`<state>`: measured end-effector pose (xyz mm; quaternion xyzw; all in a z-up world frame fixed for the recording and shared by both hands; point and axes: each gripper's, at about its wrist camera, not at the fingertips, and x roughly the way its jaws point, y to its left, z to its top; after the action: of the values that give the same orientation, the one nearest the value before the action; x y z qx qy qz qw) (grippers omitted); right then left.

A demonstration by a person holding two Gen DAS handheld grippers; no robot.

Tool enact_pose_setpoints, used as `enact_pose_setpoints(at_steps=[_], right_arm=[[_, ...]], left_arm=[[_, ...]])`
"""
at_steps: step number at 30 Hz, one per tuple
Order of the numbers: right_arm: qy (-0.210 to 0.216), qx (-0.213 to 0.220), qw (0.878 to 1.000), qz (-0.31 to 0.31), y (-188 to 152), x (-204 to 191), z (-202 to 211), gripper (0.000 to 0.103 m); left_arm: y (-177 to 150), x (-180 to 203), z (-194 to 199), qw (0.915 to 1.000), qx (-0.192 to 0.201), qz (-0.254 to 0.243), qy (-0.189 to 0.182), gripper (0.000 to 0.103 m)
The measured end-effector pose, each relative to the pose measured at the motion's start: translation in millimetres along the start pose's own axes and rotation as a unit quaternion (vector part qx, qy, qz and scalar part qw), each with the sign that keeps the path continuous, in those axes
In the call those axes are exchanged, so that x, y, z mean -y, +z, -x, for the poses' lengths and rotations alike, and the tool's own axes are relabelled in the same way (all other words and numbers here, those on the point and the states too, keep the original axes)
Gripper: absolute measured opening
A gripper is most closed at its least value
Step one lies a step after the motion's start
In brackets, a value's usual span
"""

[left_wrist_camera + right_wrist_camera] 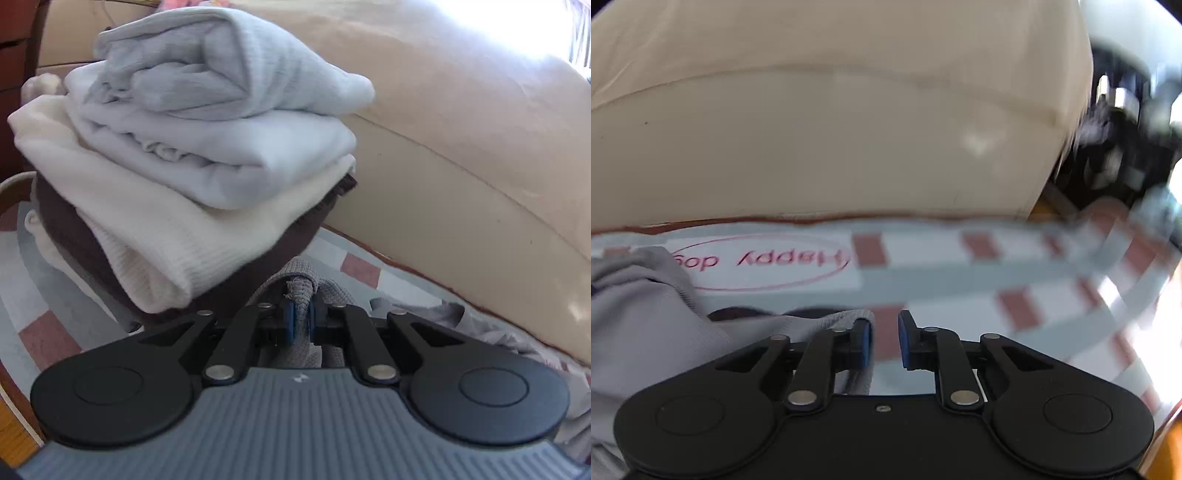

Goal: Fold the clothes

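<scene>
Left wrist view: the left hand-held gripper [300, 314] pinches a bunched fold of the grey garment [301, 291] tight between its blue pads.

The garment lies on the checked mat [354, 266], right beside a stack of folded clothes [207, 147] and in front of the beige sofa [461, 155]. Over on the right wrist view, the right hand-held gripper [884, 341] has its jaws narrowly apart, nothing between them, the garment's edge brushing the left pad [865, 345].

Right claw [885, 341]: blue pads apart, nothing between them. Grey garment [646, 325]: left of claw, hem touching left pad. Checked mat [960, 280]: beneath claw. Beige sofa [831, 129]: beyond claw.
</scene>
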<state>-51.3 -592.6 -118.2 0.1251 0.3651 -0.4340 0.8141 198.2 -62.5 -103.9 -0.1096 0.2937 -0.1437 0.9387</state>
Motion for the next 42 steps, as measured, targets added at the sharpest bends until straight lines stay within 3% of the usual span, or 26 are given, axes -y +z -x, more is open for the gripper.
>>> enact_pose_setpoints(at_steps=[2,4,9,12,14,17,19,21,24,26,28,31,34,40,41,42], right_arm=[[0.023,-0.008,0.999,-0.024,-10,0,1,0.024],[0.051,-0.014,0.998,-0.034,-20,-3,4,0.041],[0.152,-0.010,0.988,-0.035,-33,-7,24,0.043],[0.261,-0.029,0.965,-0.018,-40,-23,36,0.046],[0.318,-0.068,0.945,0.026,-47,-48,40,0.047],[0.354,-0.113,0.924,0.091,-65,-91,34,0.056],[0.356,-0.140,0.919,0.090,-74,-108,17,0.063],[0.358,-0.167,0.914,0.088,-82,-125,0,0.063],[0.288,-0.142,0.940,0.113,-86,-136,-11,0.063],[0.250,-0.117,0.950,0.147,-89,-141,-12,0.068],[0.225,-0.101,0.952,0.181,-95,-146,-14,0.086],[0.238,-0.108,0.945,0.198,-107,-149,-14,0.089],[0.267,-0.100,0.939,0.194,-108,-152,-10,0.088],[0.306,-0.087,0.940,0.119,-87,-171,-26,0.087],[0.305,-0.085,0.941,0.116,-85,-178,-28,0.082],[0.304,-0.078,0.942,0.119,-82,-182,-29,0.055]], left_arm=[[-1,2,-1,1.0000,-0.003,-0.008,0.003,0.007],[-2,4,-2,0.9999,-0.007,-0.014,0.006,0.007],[-3,7,-3,0.9993,-0.019,-0.030,0.010,0.007],[-2,9,-1,0.9988,-0.027,-0.039,0.006,0.007],[0,9,2,0.9987,-0.026,-0.042,-0.005,0.007],[4,9,4,0.9987,-0.021,-0.039,-0.025,0.007],[4,9,6,0.9986,-0.015,-0.041,-0.028,0.007],[4,9,5,0.9982,-0.009,-0.055,-0.022,0.007],[3,6,1,0.9979,-0.010,-0.063,-0.012,0.007],[2,3,-3,0.9980,-0.018,-0.059,-0.012,0.007],[2,2,-4,0.9979,-0.022,-0.060,-0.013,0.007],[-1,0,1,0.9974,-0.023,-0.065,-0.021,0.007],[-4,1,3,0.9968,-0.021,-0.071,-0.027,0.007],[-9,6,1,0.9953,-0.028,-0.080,-0.047,0.007],[-9,8,2,0.9948,-0.027,-0.088,-0.045,0.007],[-10,10,2,0.9944,-0.025,-0.095,-0.040,0.007]])
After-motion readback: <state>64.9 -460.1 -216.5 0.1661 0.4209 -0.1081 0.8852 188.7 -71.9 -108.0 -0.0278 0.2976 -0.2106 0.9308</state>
